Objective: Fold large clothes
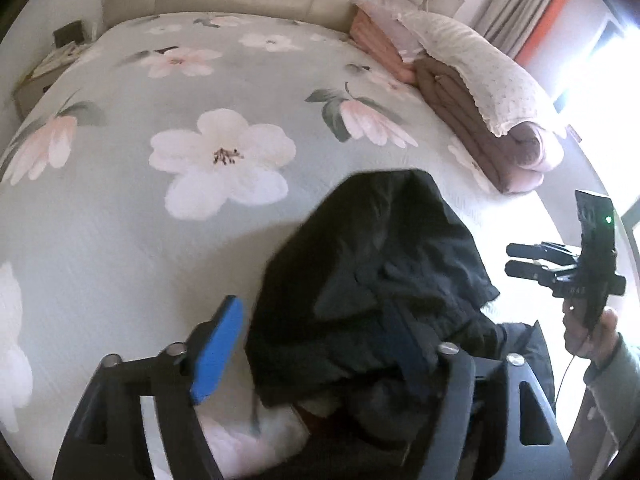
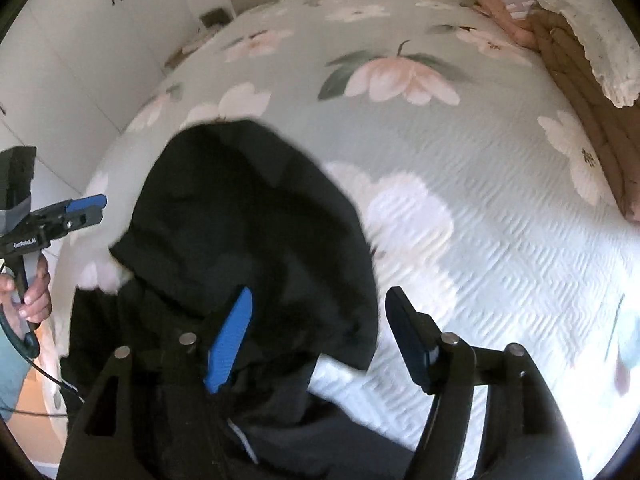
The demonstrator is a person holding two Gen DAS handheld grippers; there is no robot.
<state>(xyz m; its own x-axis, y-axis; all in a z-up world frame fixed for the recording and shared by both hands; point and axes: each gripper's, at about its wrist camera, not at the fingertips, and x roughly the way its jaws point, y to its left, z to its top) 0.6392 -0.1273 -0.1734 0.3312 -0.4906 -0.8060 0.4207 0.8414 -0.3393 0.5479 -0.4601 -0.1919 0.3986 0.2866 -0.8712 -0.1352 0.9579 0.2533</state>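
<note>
- black hooded garment (image 1: 372,264) lies bunched on the floral bedspread (image 1: 160,240) near its front edge; folded blankets (image 1: 472,120) stacked at the bed's right side
- left gripper (image 1: 320,344) jaws wide, garment draped over the right finger
- right gripper (image 2: 320,336) jaws wide, left finger against the cloth, nothing pinched

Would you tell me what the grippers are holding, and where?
Nothing: left gripper and right gripper are open; the black garment lies loose on the bed.
</note>
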